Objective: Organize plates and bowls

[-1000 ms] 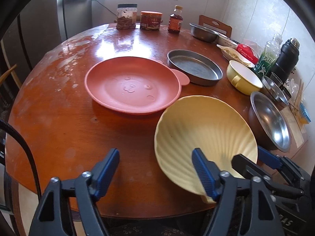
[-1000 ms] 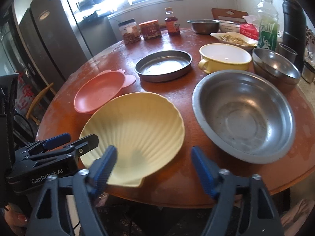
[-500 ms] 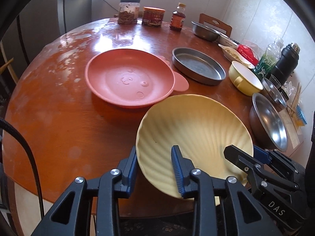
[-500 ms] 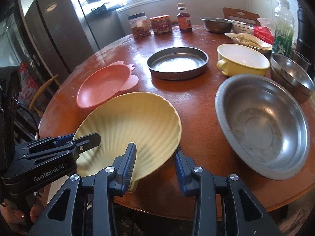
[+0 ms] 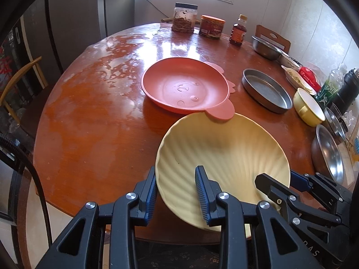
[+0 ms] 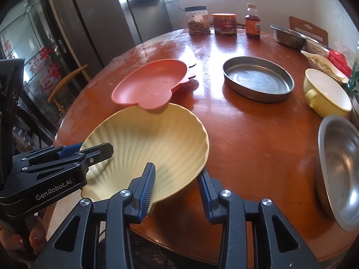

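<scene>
Left wrist view: left gripper (image 5: 176, 191), jaws just closed, clamps the near rim of the yellow shell plate (image 5: 222, 154), whose far edge slides under the pink plate (image 5: 185, 85).

Right wrist view: right gripper (image 6: 177, 186), jaws likewise just closed, pinches the same plate's right rim above the table (image 6: 258, 134).

Glossy worn wooden table (image 5: 94, 121), matt ribbed yellow plastic shell plate (image 5: 224, 152), smooth matt pink plastic plate (image 5: 184, 85), dull metal pan (image 5: 267, 89) beyond the fingers
</scene>
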Tool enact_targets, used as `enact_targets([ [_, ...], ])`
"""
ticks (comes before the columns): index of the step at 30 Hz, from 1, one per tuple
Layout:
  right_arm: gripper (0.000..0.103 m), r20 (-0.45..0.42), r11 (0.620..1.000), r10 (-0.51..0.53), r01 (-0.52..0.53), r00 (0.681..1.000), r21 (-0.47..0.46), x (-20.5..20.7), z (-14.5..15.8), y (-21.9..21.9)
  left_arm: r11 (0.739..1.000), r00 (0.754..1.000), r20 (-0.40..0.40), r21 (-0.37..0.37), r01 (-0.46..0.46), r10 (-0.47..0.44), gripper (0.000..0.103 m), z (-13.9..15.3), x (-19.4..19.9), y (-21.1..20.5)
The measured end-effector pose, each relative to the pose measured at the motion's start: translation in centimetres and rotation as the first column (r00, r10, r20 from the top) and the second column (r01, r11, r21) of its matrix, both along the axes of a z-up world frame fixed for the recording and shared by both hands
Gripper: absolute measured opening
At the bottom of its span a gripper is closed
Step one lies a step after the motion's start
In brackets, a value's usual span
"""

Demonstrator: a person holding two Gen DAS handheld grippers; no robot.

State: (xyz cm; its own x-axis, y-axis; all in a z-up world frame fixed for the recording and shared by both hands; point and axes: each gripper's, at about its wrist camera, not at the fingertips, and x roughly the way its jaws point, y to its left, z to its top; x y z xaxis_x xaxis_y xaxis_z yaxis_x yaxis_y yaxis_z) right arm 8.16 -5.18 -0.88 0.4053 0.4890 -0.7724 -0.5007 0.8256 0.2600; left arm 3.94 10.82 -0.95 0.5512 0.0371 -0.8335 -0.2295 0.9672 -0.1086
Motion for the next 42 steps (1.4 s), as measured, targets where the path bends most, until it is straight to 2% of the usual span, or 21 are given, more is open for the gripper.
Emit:
enact_targets([
  [9, 0.041, -0.008, 1.0, 0.025, -0.025, 1.0, -0.008, 0.8, 0.1, 1.4, 1.0, 1.0, -0.002, 0.01, -0.017, 0.017, 0.033, 0.4, 0.8, 0.9],
  [25, 0.042, -0.045, 1.0, 0.024, -0.024, 0.999, -0.005, 0.8, -0.5, 1.2, 1.0, 1.0, -0.014, 0.013, -0.014, 0.014, 0.033, -0.2, 1.6, 1.3],
  [31, 0.048, -0.051, 1.0, -0.006, 0.006, 0.999, 0.012, 0.9, -0.3, 0.4, 1.0, 1.0, -0.009, 0.019, -0.02, 0.02, 0.033, -0.2, 1.6, 1.4],
  [33, 0.055, -0.049, 1.0, -0.016, 0.017, 0.999, 0.016, 0.9, -0.2, 0.1, 1.0, 1.0, -0.006, 0.022, -0.022, 0.022, 0.033, 0.0, 1.6, 1.4],
  [36, 0.059, -0.041, 0.999, -0.038, 0.039, 0.998, 0.027, 1.0, 0.2, -0.5, 0.999, 1.0, 0.004, 0.033, -0.027, 0.027, 0.033, 0.3, 1.4, 1.5],
  [42, 0.059, -0.029, 0.997, -0.058, 0.06, 0.998, 0.05, 1.5, 1.1, -1.1, 0.999, 0.999, 0.028, 0.035, -0.027, 0.026, 0.039, 1.3, 1.2, 1.5],
])
